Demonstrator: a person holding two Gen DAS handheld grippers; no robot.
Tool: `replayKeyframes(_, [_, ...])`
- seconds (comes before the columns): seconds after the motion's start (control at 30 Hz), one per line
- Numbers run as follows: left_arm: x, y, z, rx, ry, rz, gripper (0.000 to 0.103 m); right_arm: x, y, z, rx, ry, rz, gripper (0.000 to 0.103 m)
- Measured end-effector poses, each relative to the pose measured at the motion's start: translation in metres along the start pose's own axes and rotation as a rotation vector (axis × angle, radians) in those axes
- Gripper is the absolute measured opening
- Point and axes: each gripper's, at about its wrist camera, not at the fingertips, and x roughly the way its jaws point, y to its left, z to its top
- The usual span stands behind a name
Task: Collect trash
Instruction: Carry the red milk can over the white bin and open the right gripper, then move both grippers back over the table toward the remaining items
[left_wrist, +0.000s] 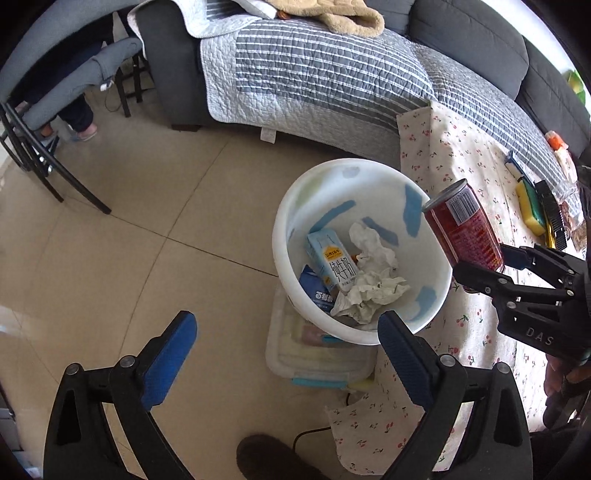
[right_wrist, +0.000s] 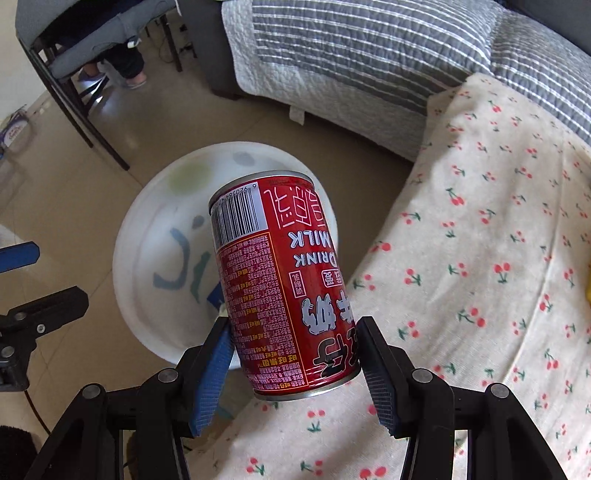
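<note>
Red can (right_wrist: 284, 280), judged stiff, slick and light, is pinched near its base by the right gripper (right_wrist: 295, 354); the left gripper (left_wrist: 286, 354) is spread empty beside the bin (left_wrist: 295, 184).

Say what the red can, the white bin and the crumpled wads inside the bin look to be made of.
Red can: likely metal, with glossy print and bare silvery rims. White bin: probably plastic, smooth, slightly translucent, with blue patches showing through. Crumpled wads: apparently tissue or paper, matte with soft creases.
</note>
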Motion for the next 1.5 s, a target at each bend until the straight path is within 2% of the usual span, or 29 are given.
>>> replayKeyframes(0.27, [0.001,0.012,0.001,-0.025,0.01,-0.003,0.1,0.013,0.009,0.015,-0.019,-0.022,0.019,0.06])
replayKeyframes(0.3, [0.001,0.012,0.001,-0.026,0.009,-0.004,0.1,0.012,0.009,0.015,-0.013,-0.025,0.024,0.062])
replayKeyframes(0.37, [0.0,0.011,0.001,-0.025,0.008,-0.006,0.1,0.008,0.007,0.015,0.003,-0.032,0.03,0.073])
replayKeyframes(0.53, [-0.001,0.002,0.002,-0.013,0.012,-0.012,0.1,-0.012,-0.003,0.007,0.017,-0.053,0.013,0.075])
replayKeyframes(0.7, [-0.005,-0.015,0.003,0.001,0.009,-0.041,0.1,-0.034,-0.02,-0.012,0.033,-0.053,-0.044,0.081])
replayKeyframes(1.1, [-0.007,-0.105,0.007,0.135,0.016,-0.099,0.1,-0.088,-0.103,-0.074,0.159,-0.016,-0.212,0.093])
replayKeyframes(1.27, [-0.009,-0.146,0.009,0.19,0.004,-0.118,0.101,-0.111,-0.143,-0.098,0.263,-0.039,-0.249,0.101])
replayKeyframes(1.5, [-0.002,-0.201,0.009,0.264,0.02,-0.13,0.103,-0.126,-0.19,-0.127,0.388,-0.037,-0.268,0.102])
